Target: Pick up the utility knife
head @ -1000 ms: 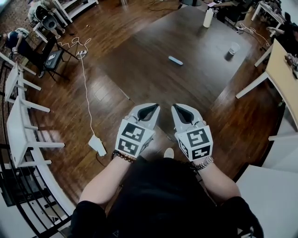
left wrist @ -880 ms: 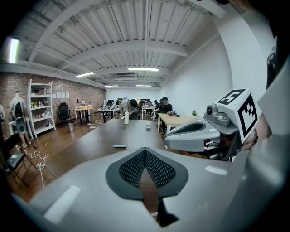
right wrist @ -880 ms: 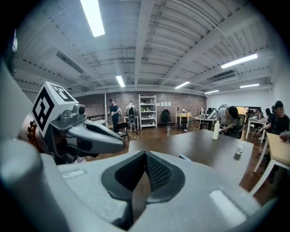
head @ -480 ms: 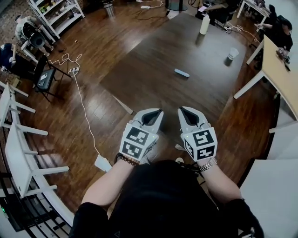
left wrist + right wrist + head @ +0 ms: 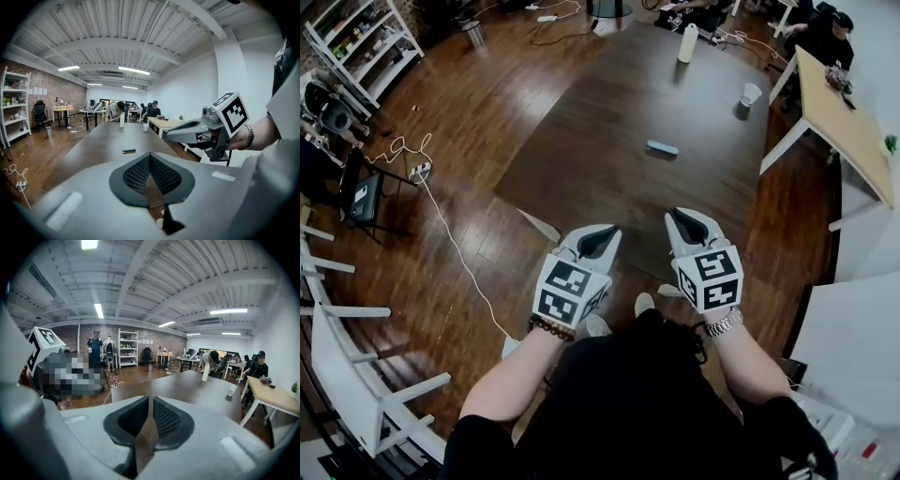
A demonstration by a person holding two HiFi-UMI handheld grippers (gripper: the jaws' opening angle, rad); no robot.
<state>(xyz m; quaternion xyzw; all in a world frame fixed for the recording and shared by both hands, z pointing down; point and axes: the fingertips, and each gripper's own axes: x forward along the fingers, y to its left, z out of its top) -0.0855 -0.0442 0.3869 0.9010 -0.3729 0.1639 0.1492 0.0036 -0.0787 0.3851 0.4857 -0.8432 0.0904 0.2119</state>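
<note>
The utility knife (image 5: 662, 148), a small light-blue bar, lies flat near the middle of the dark brown table (image 5: 581, 159); in the left gripper view the knife (image 5: 129, 151) shows far ahead on the tabletop. My left gripper (image 5: 605, 231) hangs over the floor just short of the table's near edge, tips together, empty. My right gripper (image 5: 679, 216) is level with it beside the near corner. Its jaws are opening by only a slit, with nothing between them. Both grippers point toward the table and are well short of the knife.
A white bottle (image 5: 687, 43) and a paper cup (image 5: 751, 95) stand at the table's far end. A light wooden table (image 5: 844, 122) is to the right, white chairs (image 5: 356, 375) and a shelf (image 5: 361, 42) to the left. A white cable (image 5: 441, 225) runs across the floor. People sit at the far desks.
The person has walked closer to the table, carrying both grippers forward side by side. The near table corner now lies just ahead of the grippers. The knife has not moved.
</note>
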